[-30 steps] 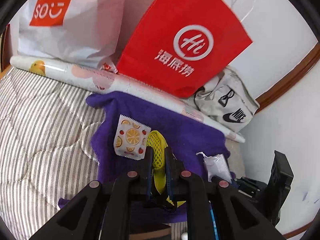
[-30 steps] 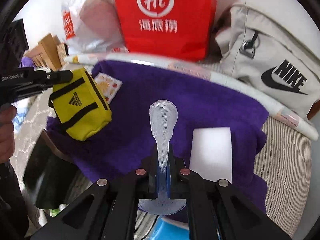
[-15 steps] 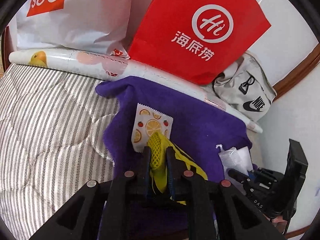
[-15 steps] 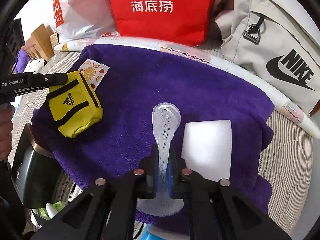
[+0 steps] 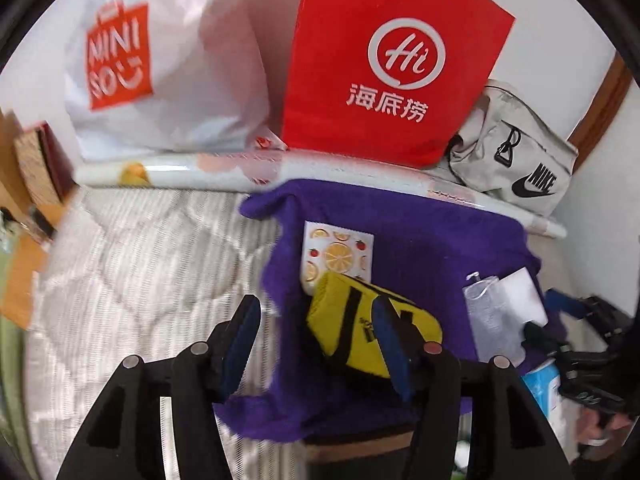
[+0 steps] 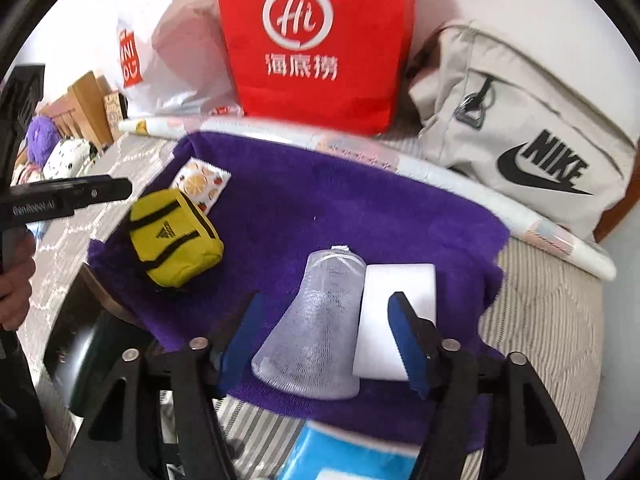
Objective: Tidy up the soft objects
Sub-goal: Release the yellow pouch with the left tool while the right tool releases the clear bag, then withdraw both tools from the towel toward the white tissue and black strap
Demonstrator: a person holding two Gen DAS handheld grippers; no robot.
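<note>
A purple towel [image 6: 360, 208] lies spread on the striped bed. On it lie a yellow Adidas pouch [image 6: 174, 238], a fruit-print packet [image 6: 202, 182], a clear mesh bag [image 6: 316, 328] and a white sponge block [image 6: 394, 320]. My left gripper [image 5: 316, 340] is open and empty just left of the yellow pouch [image 5: 368, 324]; its right finger overlaps the pouch. My right gripper [image 6: 326, 340] is open and empty, its jaws on either side of the mesh bag and sponge. The packet [image 5: 338, 256] lies behind the pouch.
A red paper bag [image 5: 392, 68], a white Miniso bag [image 5: 160, 72], a grey Nike bag [image 6: 520, 132] and a rolled paper tube [image 5: 240, 168] line the wall behind the towel. A light blue object [image 6: 344, 456] lies at the near edge. Striped bedding [image 5: 140, 280] spreads left.
Both grippers have opened. The left one let go of the yellow pouch, which now lies on the towel. The right one let go of the mesh bag, now lying flat beside the sponge.
</note>
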